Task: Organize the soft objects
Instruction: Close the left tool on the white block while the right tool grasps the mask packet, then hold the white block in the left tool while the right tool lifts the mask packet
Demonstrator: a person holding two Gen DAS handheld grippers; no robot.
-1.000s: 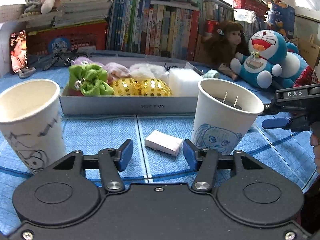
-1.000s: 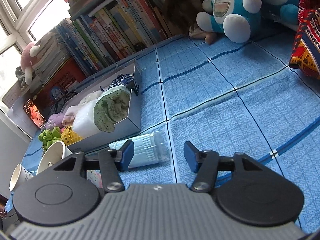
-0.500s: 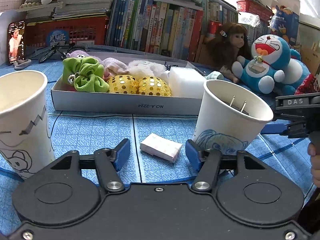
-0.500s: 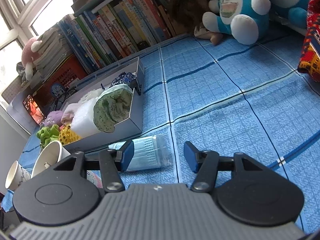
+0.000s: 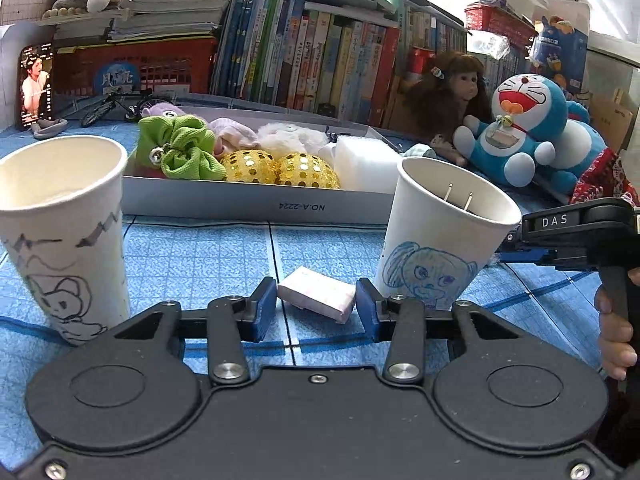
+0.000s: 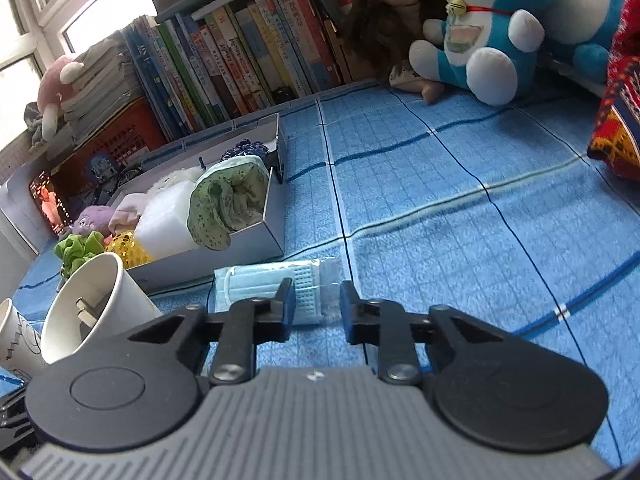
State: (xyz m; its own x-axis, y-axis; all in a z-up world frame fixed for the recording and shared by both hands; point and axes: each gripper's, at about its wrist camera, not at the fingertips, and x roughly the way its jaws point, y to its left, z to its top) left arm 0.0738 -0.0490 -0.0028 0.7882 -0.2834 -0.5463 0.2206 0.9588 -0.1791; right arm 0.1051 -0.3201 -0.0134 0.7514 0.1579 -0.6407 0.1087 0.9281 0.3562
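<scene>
With both sets of jaws closing, the left gripper (image 5: 316, 309) brackets the small tissue pack (image 5: 317, 299) between the cups, the right gripper (image 6: 317, 307) the bagged face mask (image 6: 276, 289) beside the tray (image 6: 264, 236); pads are best seated squarely before any lift.

left gripper (image 5: 316, 310) jaws closing around tissue pack (image 5: 317, 299) | right gripper (image 6: 317, 310) jaws closing, narrower than before, over packaged mask (image 6: 276, 286)

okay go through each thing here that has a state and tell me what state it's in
left gripper: closing around the tissue pack, pads not yet pressing
right gripper: closing around the bagged mask
box: open, full of soft items
right cup: upright, plug inside
left cup: upright
</scene>
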